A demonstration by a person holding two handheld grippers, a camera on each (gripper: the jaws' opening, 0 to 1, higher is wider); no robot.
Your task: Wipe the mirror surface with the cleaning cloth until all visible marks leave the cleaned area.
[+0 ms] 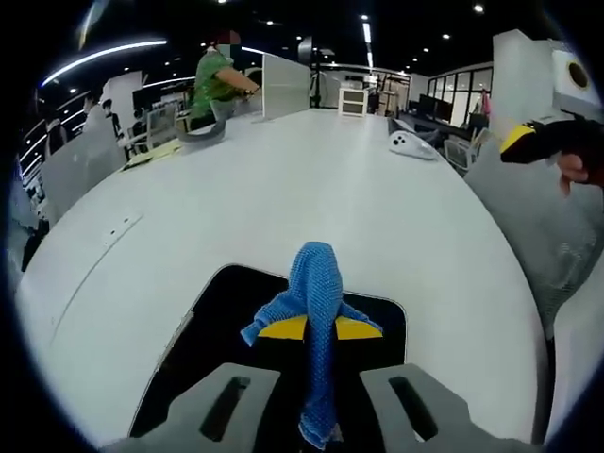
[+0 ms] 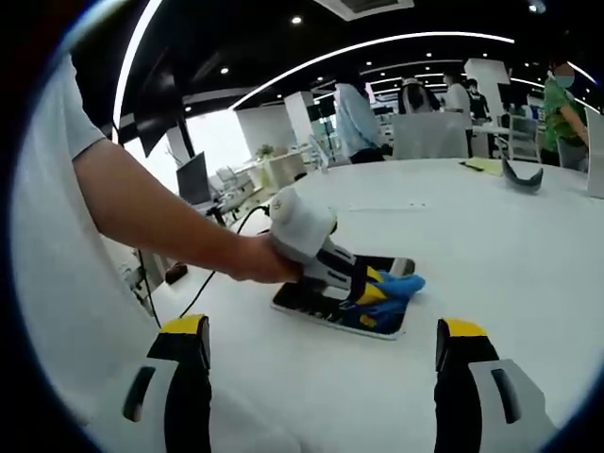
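Observation:
The mirror is a dark rectangular slab lying flat on the white table. A blue cleaning cloth hangs between my left gripper's yellow-tipped jaws, which are shut on it right over the mirror. In the right gripper view, a person's hand holds that left gripper with the cloth pressed on the mirror. My right gripper stands open nearer the table edge, apart from the mirror, with nothing between its jaws. It also appears at the right in the left gripper view.
A white gadget and a grey curved item lie far down the table, with a white box beyond. Someone in green stands at the far end. A cable trails off the table's left side.

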